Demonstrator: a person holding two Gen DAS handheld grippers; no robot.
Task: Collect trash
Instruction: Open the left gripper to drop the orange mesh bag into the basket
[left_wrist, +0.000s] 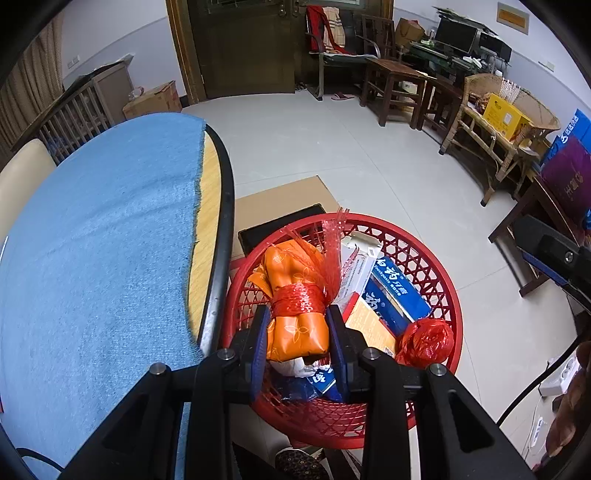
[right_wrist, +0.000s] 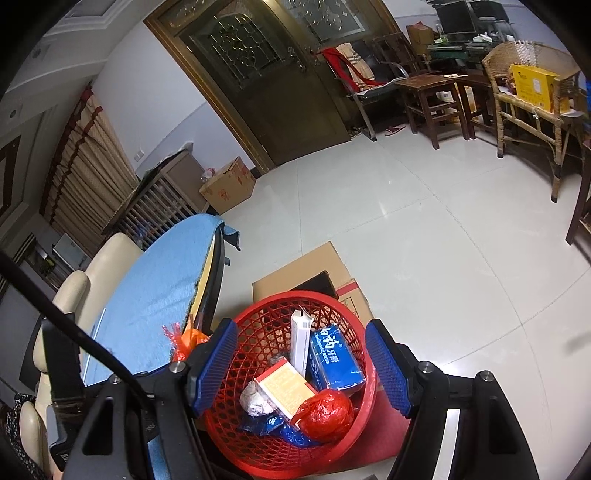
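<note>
- Above the red basket, between the jaws of the left gripper, hangs the orange packet; the jaws pinch its lower half from both sides.
- Packet material: glossy, soft plastic film with a pale flower print, bound at mid-length by a band of red mesh netting whose loose tail fans out toward 12 o'clock.
- Risk 1: the film is slick and the contents look compressible. A slackening grip would probably let the packet slide out early or tilt off line.
- Risk 2: the netting tail could snag on a finger pad at release, so the packet would cling instead of dropping.
- Risk 3: the basket stands just beside the table edge, at 9 o'clock. A sideways release could land the packet on the rim or outside it.
- Basket: rigid red plastic lattice, round. It holds a blue toothpaste box, a white carton, a pale-orange box, a crumpled red bag and a wad of paper.
- Right gripper: jaws spread wide, holding nothing, poised over the basket.
- Table covering: blue woven cloth with a frayed edge.
</note>
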